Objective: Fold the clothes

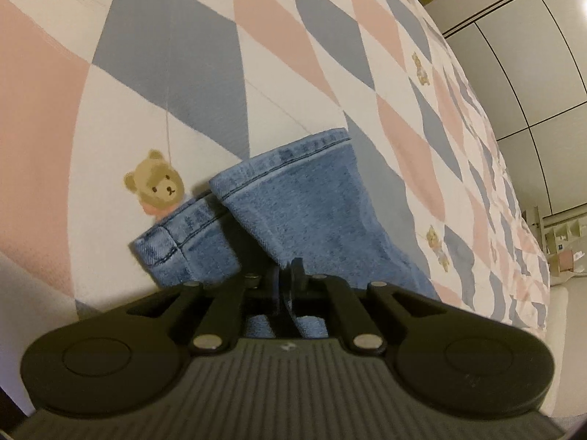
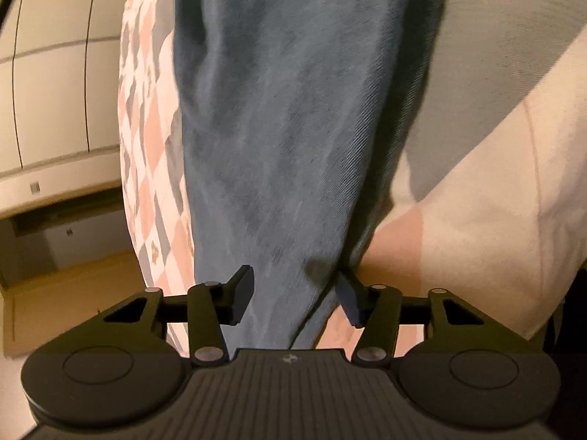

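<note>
Blue denim jeans (image 1: 301, 201) show their two hemmed leg ends in the left wrist view, over a quilted bedspread (image 1: 154, 73). My left gripper (image 1: 288, 275) is shut on the denim just behind the nearer hem. In the right wrist view the jeans (image 2: 286, 128) hang as a long dark blue band running up the frame. My right gripper (image 2: 295, 299) stands open, its two fingers on either side of the lower part of that band, the cloth passing between them.
The bedspread (image 2: 150, 139) has pink, blue and white diamonds with small teddy bears (image 1: 157, 183). Pale wardrobe panels (image 1: 521, 73) stand beyond the bed. A shelf with boxes (image 1: 561, 242) sits at the far right, and a wooden floor (image 2: 73, 293) lies beside the bed.
</note>
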A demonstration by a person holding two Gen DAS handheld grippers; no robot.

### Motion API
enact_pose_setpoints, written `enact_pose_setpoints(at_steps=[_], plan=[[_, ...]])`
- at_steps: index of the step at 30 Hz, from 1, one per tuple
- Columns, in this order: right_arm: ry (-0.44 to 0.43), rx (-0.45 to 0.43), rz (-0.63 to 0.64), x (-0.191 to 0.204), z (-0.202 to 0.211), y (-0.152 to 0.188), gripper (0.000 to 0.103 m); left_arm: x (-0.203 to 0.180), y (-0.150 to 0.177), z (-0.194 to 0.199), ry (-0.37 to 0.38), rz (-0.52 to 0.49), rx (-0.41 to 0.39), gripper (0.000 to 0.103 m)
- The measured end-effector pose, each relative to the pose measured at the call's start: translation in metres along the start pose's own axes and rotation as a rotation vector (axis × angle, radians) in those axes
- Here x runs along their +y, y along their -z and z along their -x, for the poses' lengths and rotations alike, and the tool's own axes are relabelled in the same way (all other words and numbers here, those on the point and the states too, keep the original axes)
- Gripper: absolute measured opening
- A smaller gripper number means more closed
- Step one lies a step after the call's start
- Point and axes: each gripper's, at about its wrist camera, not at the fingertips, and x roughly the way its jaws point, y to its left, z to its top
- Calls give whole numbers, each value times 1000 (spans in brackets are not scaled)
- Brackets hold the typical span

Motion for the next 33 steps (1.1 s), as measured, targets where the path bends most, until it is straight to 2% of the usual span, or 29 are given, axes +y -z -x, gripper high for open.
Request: enact_pose_setpoints(at_steps=[2, 4, 5, 6, 7, 11, 15, 17, 19, 22, 26, 29, 31, 33], plan=[[-10, -19, -31, -6, -1, -3, 48, 1, 1, -2, -3, -5, 5, 4], [-21, -29, -28, -7, -4, -6, 38, 1, 1, -4, -3, -7, 6, 4], [-4, -30, 3, -3, -6, -8, 18, 2, 1, -5, -2, -10, 7, 4], [16, -30, 38, 2, -8, -9, 5, 1, 1, -5, 2, -15, 0, 0], [15, -33, 82, 10, -6, -10, 4, 0, 1, -2, 7, -27, -13, 0], [8, -43, 262, 43, 7, -10, 2, -20, 12, 38, 69, -202, -121, 0], [87, -37, 322, 45, 3, -17, 2, -9, 35, 49, 15, -296, -100, 2], [127, -25, 328, 35, -9, -20, 2, 7, 42, 32, -35, -280, -58, 2], [140, -18, 320, 30, -13, -16, 2, 13, 42, 19, -47, -253, -56, 2], [158, -10, 354, 29, -8, -8, 2, 7, 42, 27, -30, -280, -109, 2], [227, -2, 426, 35, -8, -6, 0, 12, 48, 25, -71, -342, -87, 7], [282, -21, 527, 50, 1, -4, 22, -9, 51, 36, -127, -440, -96, 8], [305, -54, 581, 59, 18, -5, 25, -25, 55, 54, -151, -519, -112, 7], [302, -92, 573, 58, 41, -14, 26, -40, 66, 72, -133, -612, -97, 7]])
